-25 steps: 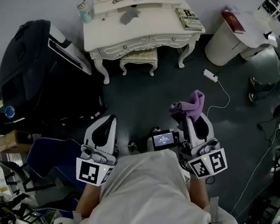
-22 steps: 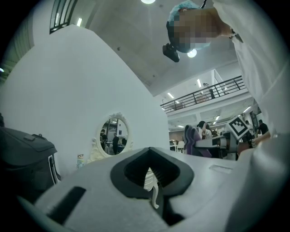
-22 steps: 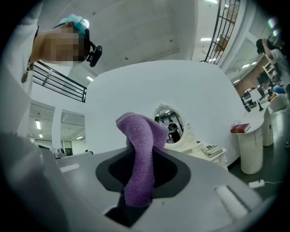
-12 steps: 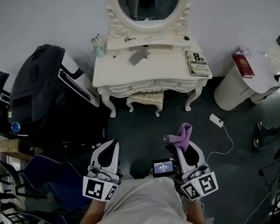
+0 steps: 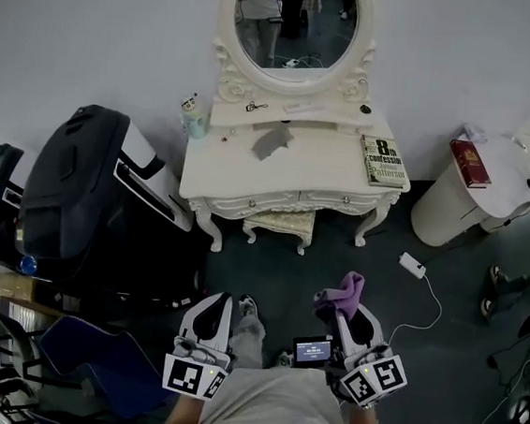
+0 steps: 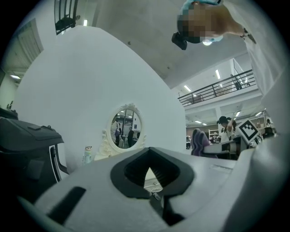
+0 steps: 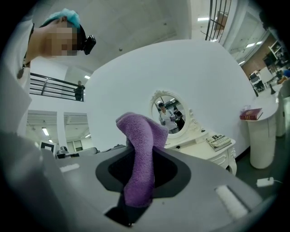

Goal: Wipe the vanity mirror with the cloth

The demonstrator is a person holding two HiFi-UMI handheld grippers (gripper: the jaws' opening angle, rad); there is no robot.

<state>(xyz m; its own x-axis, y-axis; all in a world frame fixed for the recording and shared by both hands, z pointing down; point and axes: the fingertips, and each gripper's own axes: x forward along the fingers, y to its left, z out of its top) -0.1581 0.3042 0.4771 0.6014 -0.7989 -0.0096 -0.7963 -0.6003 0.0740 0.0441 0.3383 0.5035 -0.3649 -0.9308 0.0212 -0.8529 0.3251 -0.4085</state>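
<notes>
Well off to the left of the left fingers sits a bulky black case (image 5: 70,186). The left gripper (image 5: 220,303) has its jaws pressed together with nothing between them. Straight ahead of both pairs of fingers, well apart from them, the oval vanity mirror (image 5: 295,17) stands upright on a white dressing table (image 5: 297,177). The right gripper (image 5: 343,311) is clamped on the purple cloth (image 5: 347,290), whose end sticks up past its fingertips. Beyond those fingers, slightly right, a book (image 5: 383,160) lies on the table's end.
</notes>
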